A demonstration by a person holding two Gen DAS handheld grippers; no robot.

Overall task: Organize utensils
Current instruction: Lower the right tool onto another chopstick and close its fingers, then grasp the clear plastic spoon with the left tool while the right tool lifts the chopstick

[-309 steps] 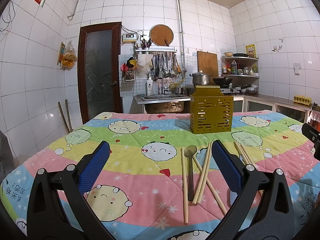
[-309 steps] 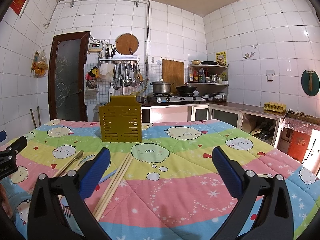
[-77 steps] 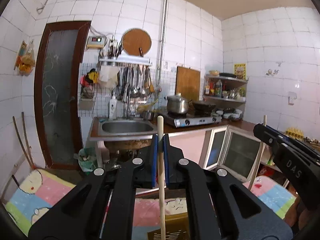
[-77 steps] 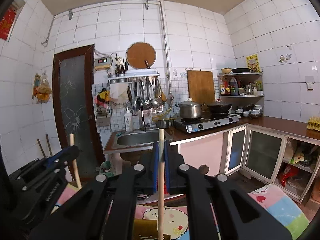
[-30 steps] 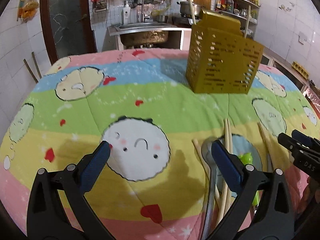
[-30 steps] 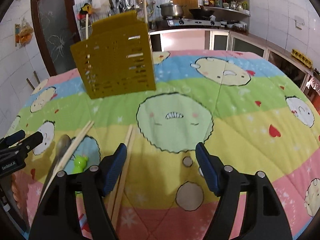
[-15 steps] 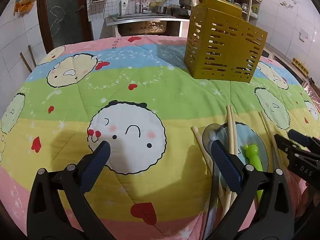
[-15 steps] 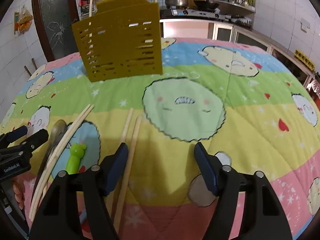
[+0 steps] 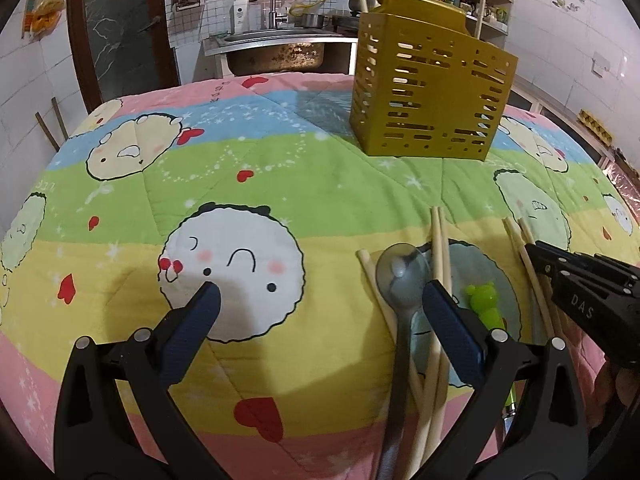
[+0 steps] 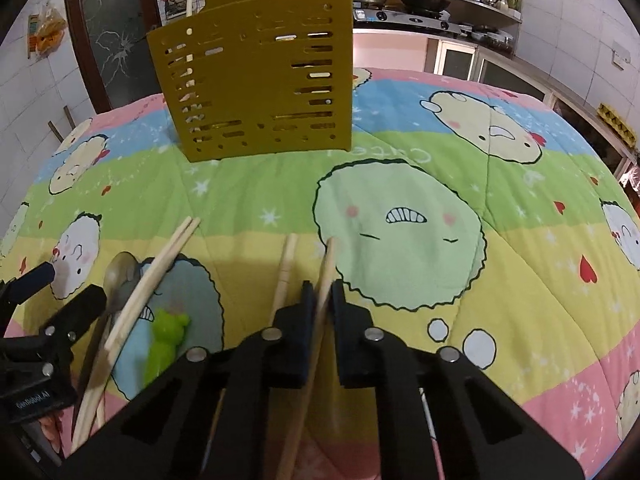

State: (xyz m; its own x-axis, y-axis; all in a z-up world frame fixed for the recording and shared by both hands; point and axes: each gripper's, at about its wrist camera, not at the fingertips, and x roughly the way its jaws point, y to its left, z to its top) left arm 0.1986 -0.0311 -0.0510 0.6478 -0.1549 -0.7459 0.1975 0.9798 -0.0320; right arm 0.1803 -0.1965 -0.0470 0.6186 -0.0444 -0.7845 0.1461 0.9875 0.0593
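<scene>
Right gripper [image 10: 322, 294] clamped tight on one wooden chopstick [image 10: 327, 264], its tip resting on the cartoon-print quilt [image 10: 400, 168], a second chopstick [image 10: 286, 268] just beside it. Left gripper [image 9: 320, 300] spread wide, holding nothing, hovering by a metal spoon [image 9: 402, 280], a chopstick pair [image 9: 439, 248] and a green bear-topped utensil [image 9: 484, 304]. Farther back, upright on the quilt, a yellow slotted utensil holder [image 9: 428, 92] with two chopsticks standing inside.

Right gripper [image 10: 320, 294] fingers [image 10: 306, 300] clamped on chopstick [image 10: 327, 264] over quilt [image 10: 400, 184].
</scene>
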